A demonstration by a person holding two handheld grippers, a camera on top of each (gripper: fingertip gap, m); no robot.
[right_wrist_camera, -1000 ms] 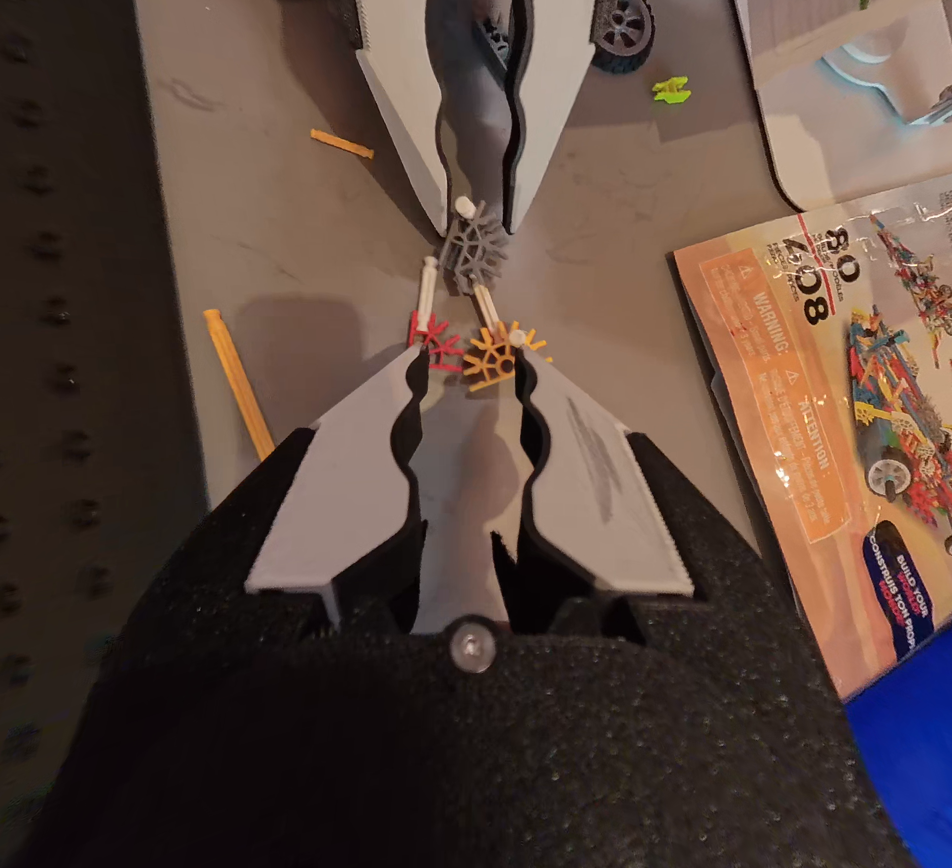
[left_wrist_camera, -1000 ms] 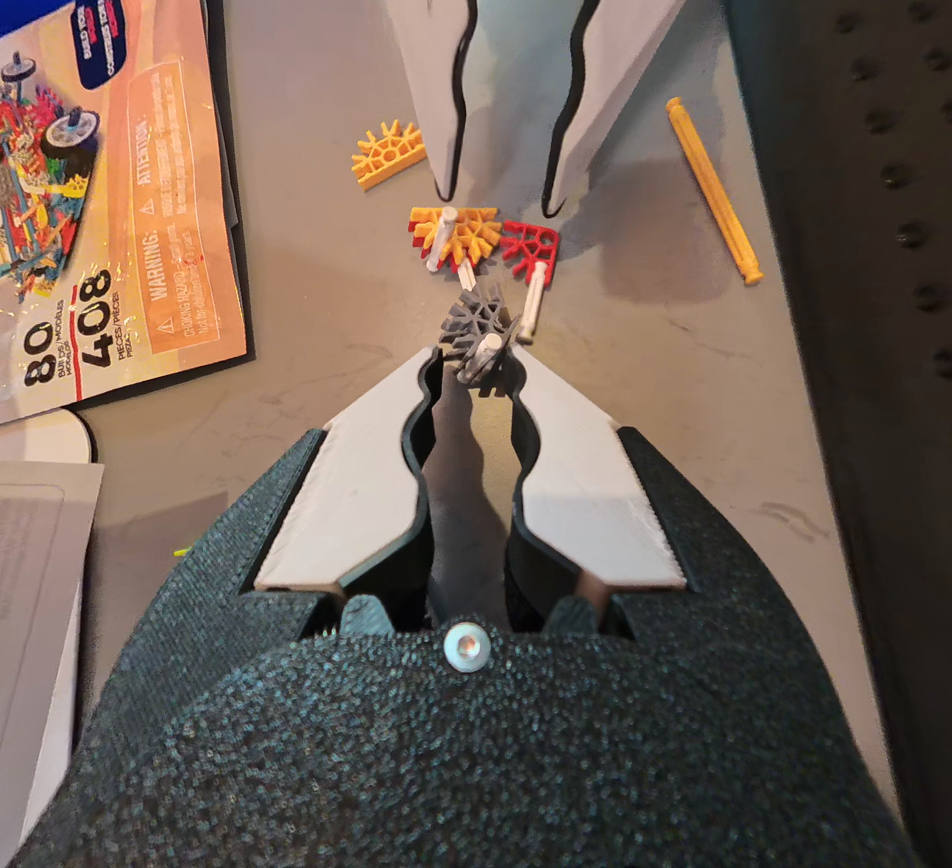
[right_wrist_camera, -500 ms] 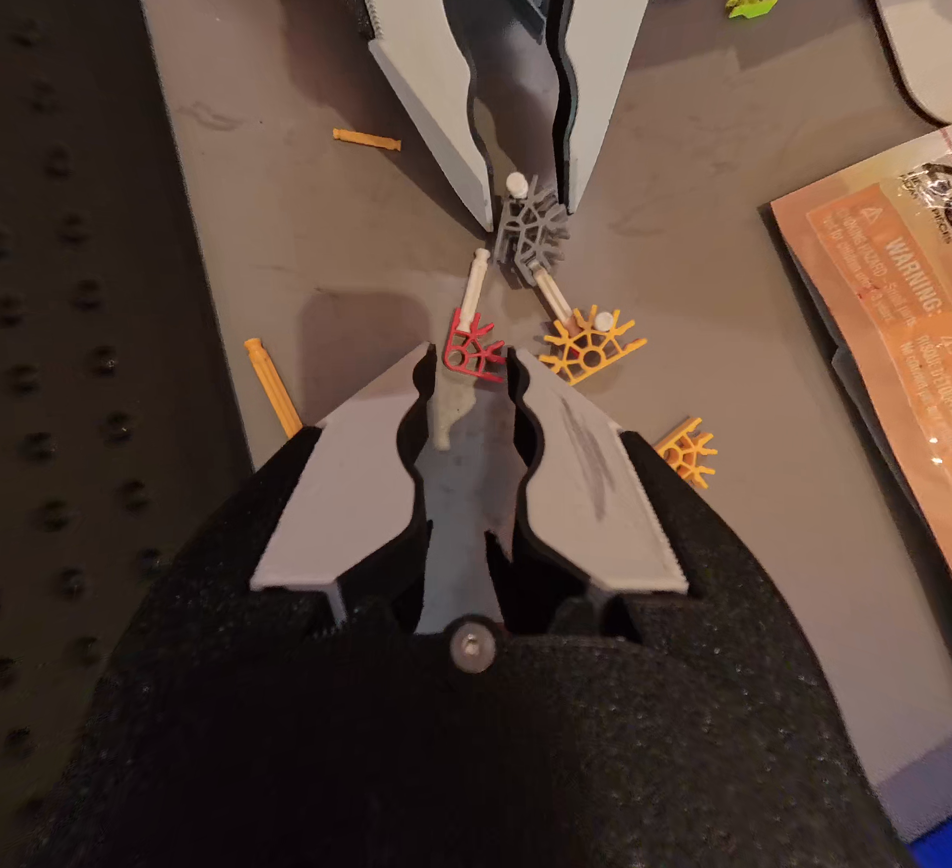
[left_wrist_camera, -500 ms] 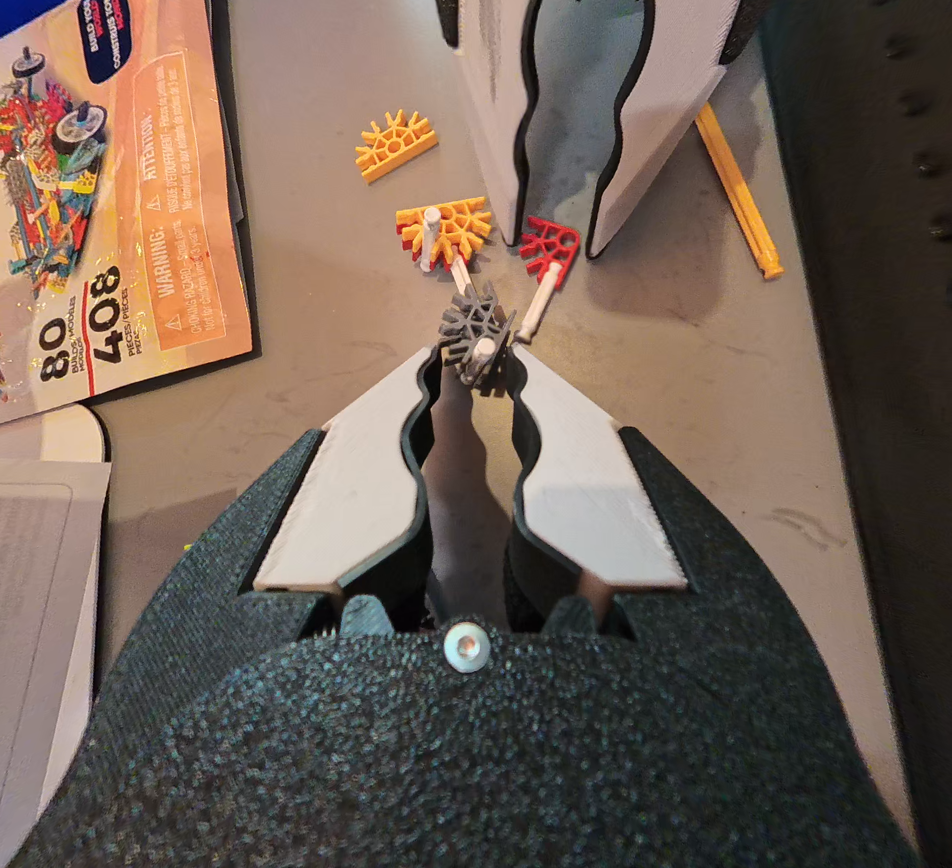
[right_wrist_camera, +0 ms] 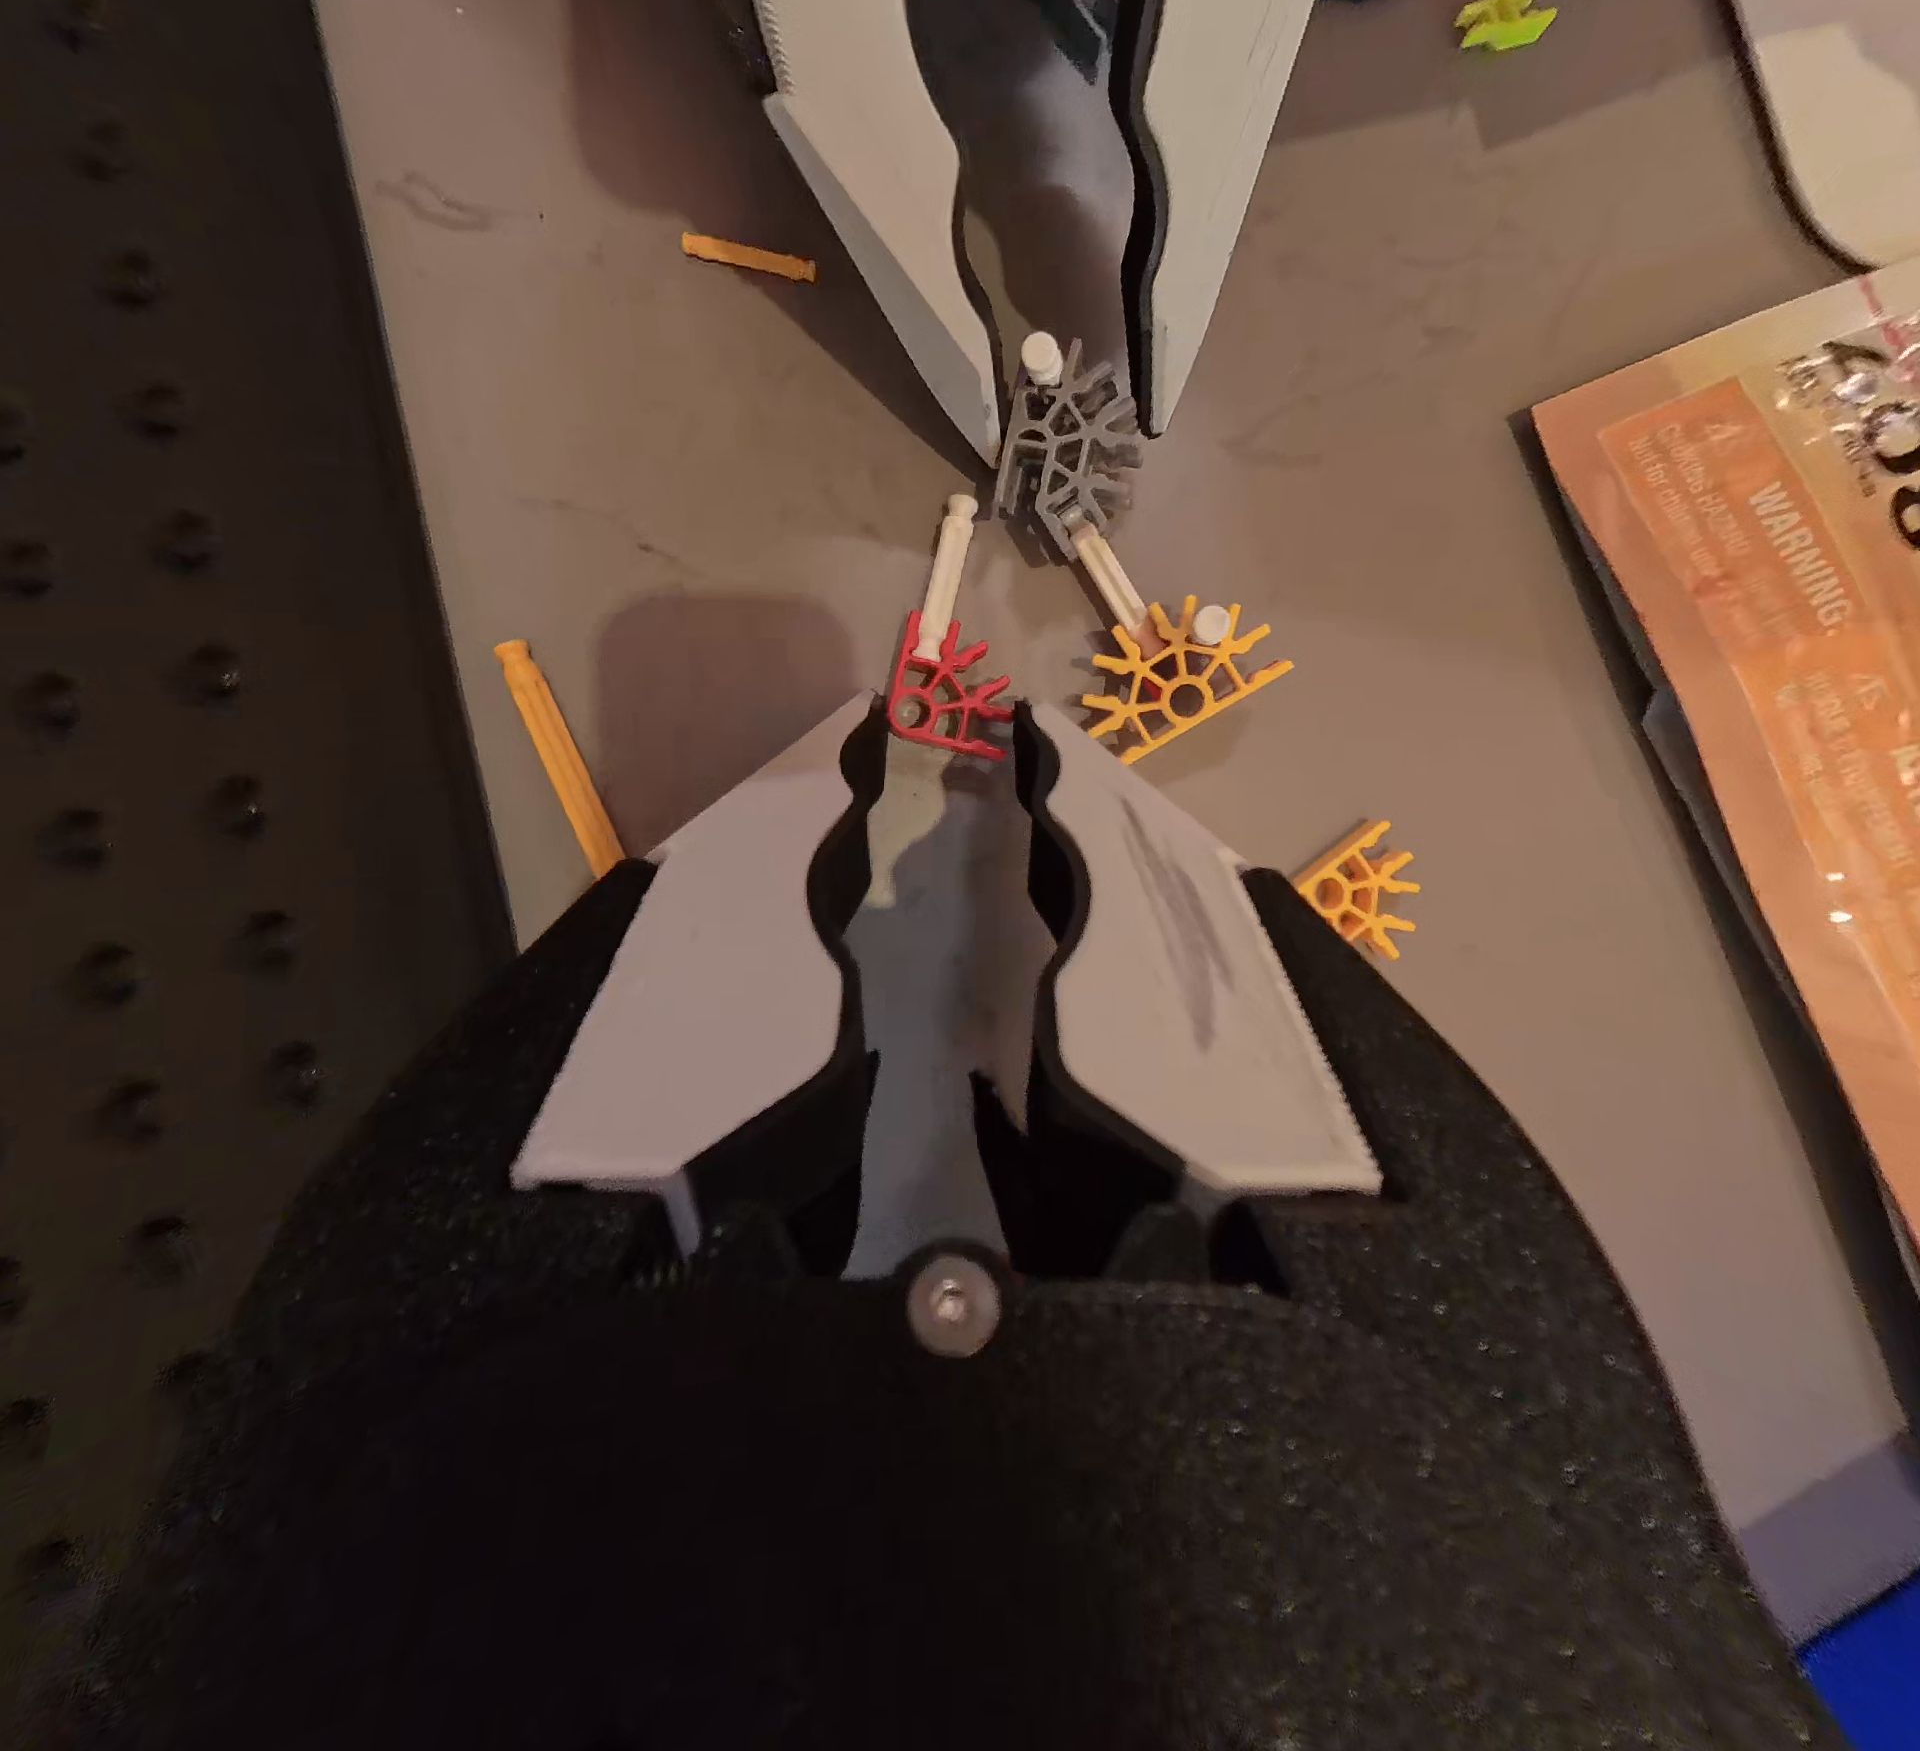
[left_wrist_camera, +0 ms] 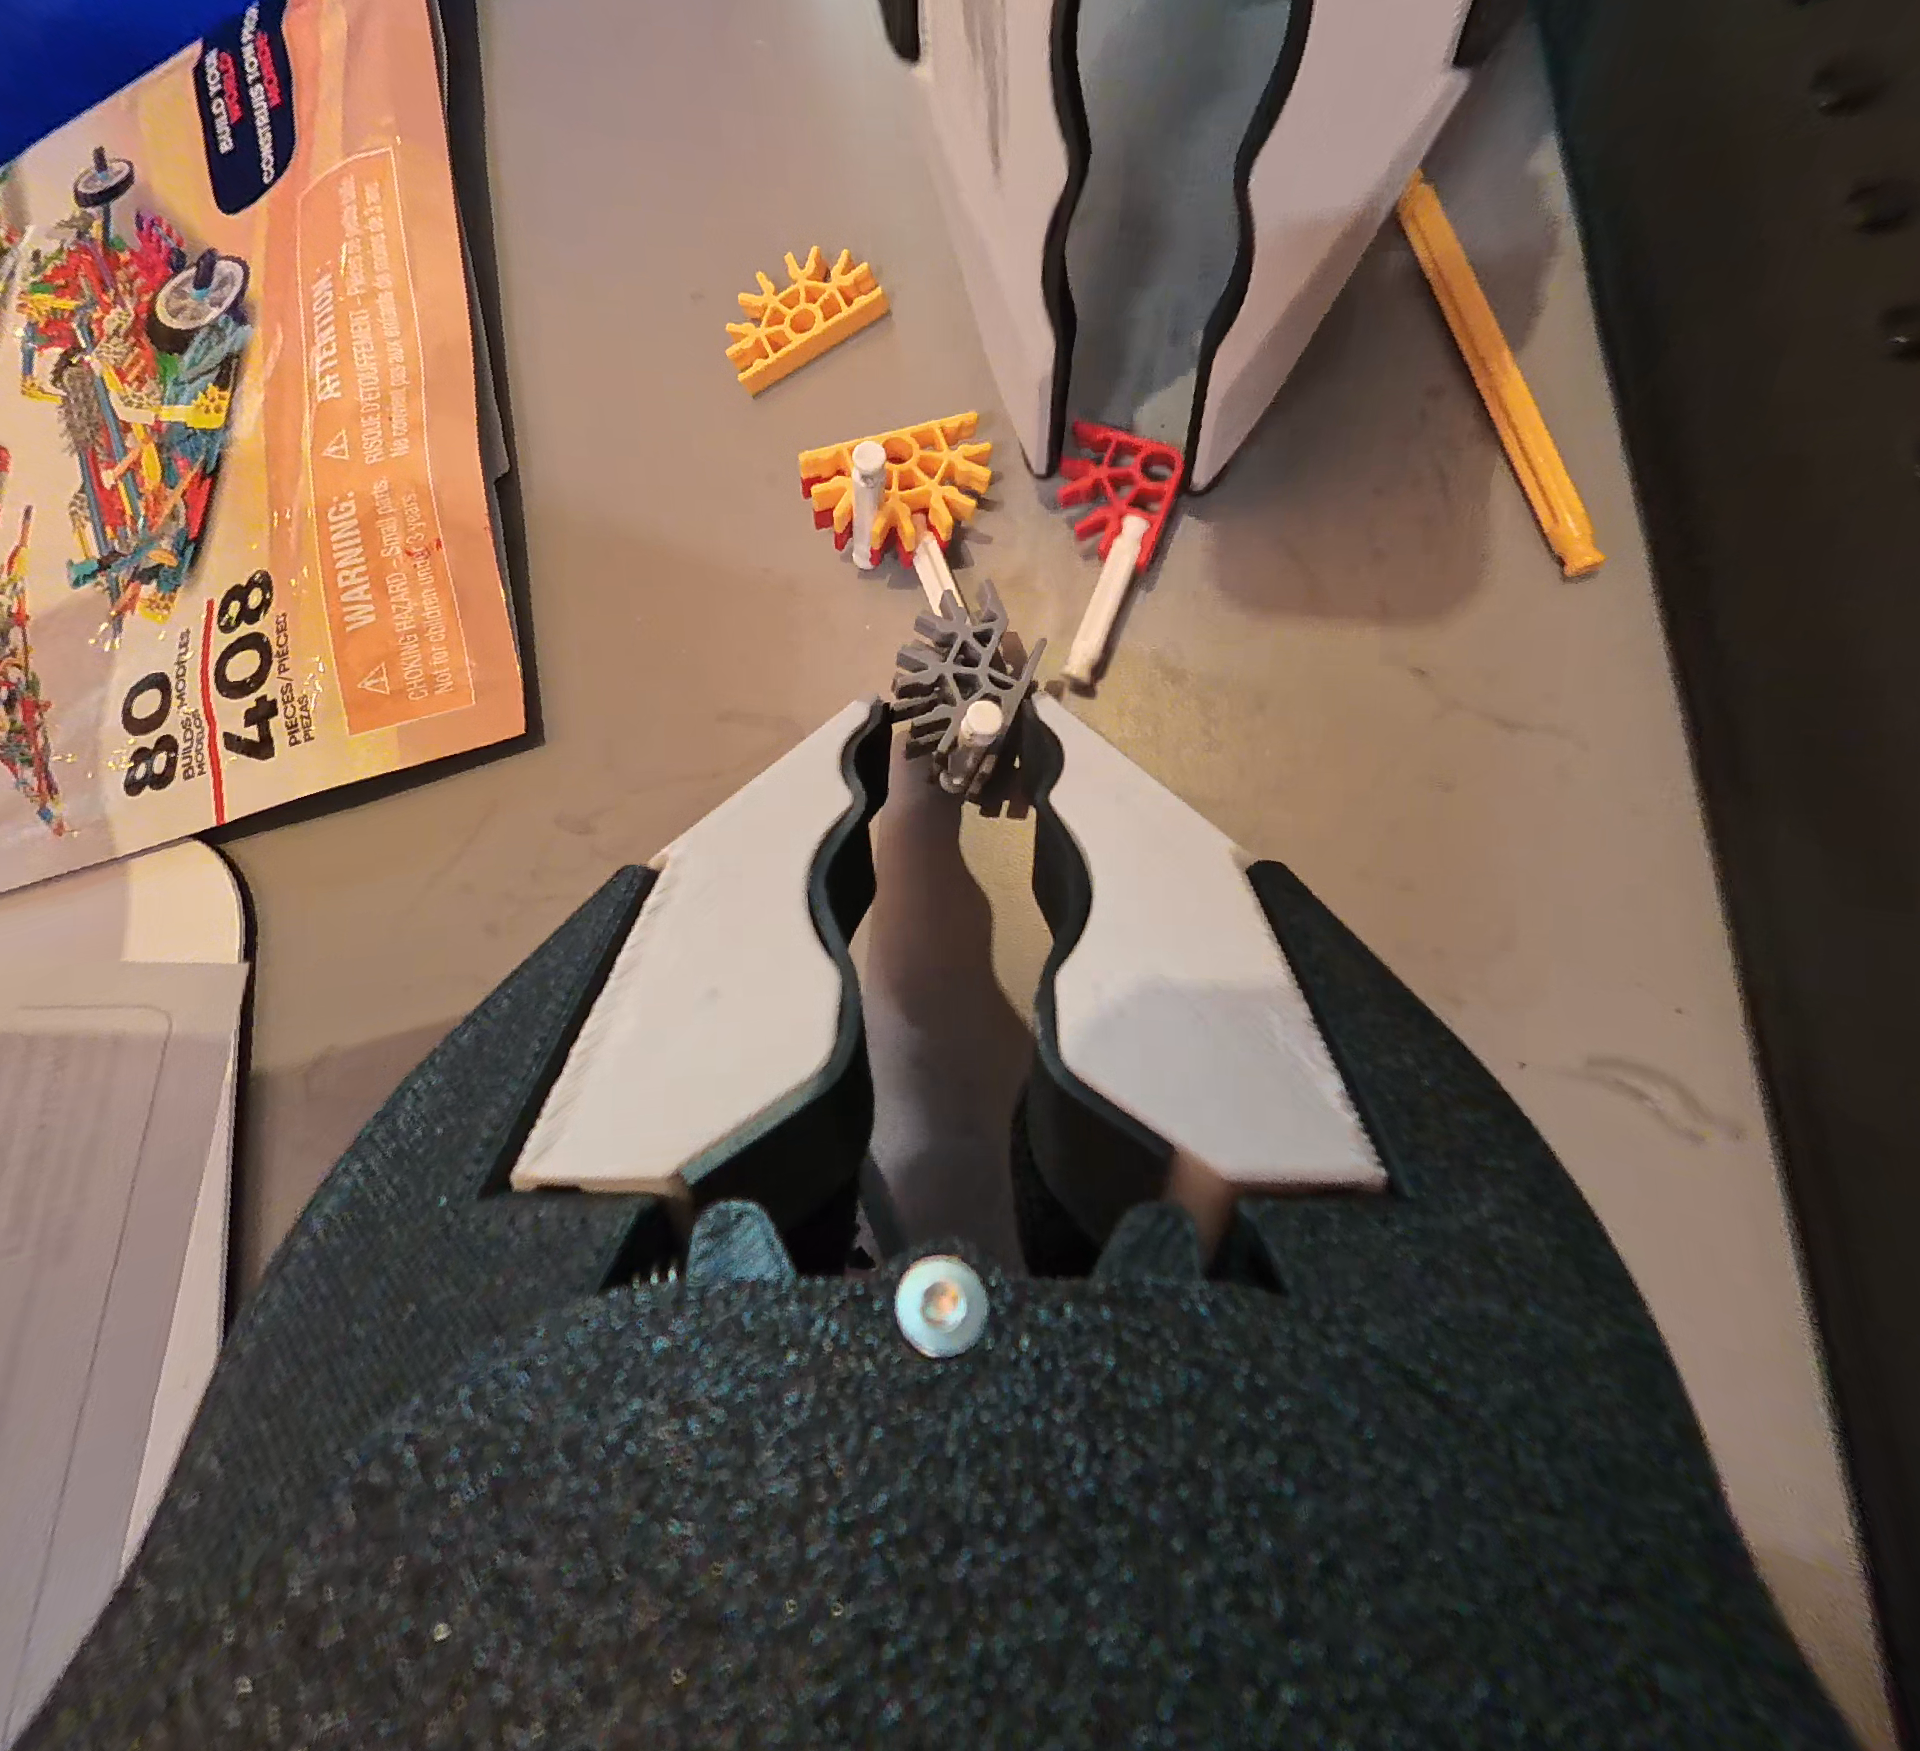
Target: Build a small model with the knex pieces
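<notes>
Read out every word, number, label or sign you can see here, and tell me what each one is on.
Orange toy-set leaflet: printed words, large numbers and warning-triangle signs; I don't repeat writing from pictures.
Dark blue badge on that leaflet: pale lettering, likewise not repeated.
White sheet: faint grey print, too blurred to read.
Red connector and grey connector: no writing.

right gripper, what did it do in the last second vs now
The right gripper slid off the yellow connector to straddle the red connector, jaws apart. The left gripper stayed shut on the grey connector; loose pieces did not move.
</notes>
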